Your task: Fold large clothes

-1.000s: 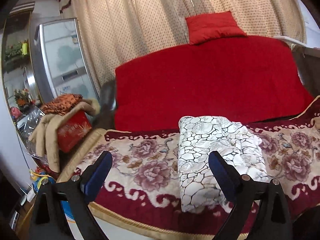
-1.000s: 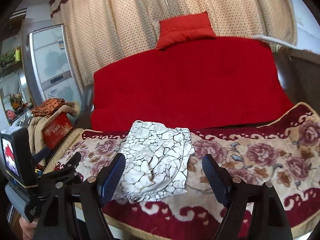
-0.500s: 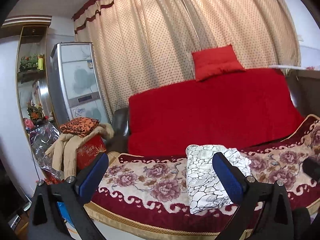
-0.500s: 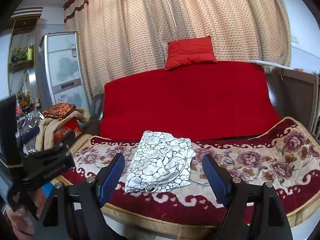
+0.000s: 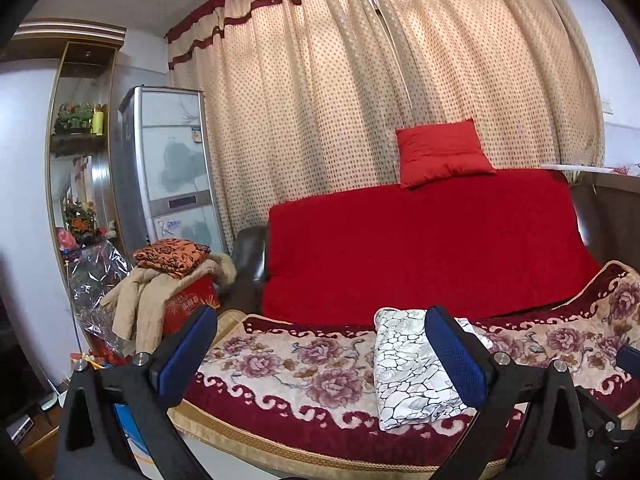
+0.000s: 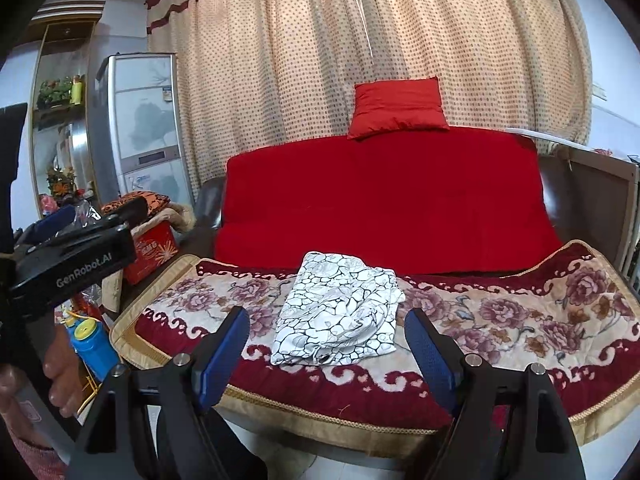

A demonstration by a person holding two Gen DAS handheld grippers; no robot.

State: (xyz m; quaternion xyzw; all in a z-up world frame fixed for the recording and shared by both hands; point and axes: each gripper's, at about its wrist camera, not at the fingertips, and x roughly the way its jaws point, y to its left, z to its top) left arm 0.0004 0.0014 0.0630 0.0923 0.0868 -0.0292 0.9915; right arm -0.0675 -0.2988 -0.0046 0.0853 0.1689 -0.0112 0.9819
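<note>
Both the left gripper and right gripper, jaws spread and empty, have pulled back from the folded garment at lower centre (folding looks finished).

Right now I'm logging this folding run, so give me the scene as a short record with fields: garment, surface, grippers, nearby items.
garment: white black-veined garment, folded into a compact bundle, lying flat
surface: floral blanket on the sofa seat, red cover behind
left gripper: open, empty, clear of the garment
right gripper: open, empty, clear of the garment
nearby: red cushion atop the backrest; beige coat and orange patterned cloth piled on a red box left of the sofa
backdrop: dotted curtain
</note>
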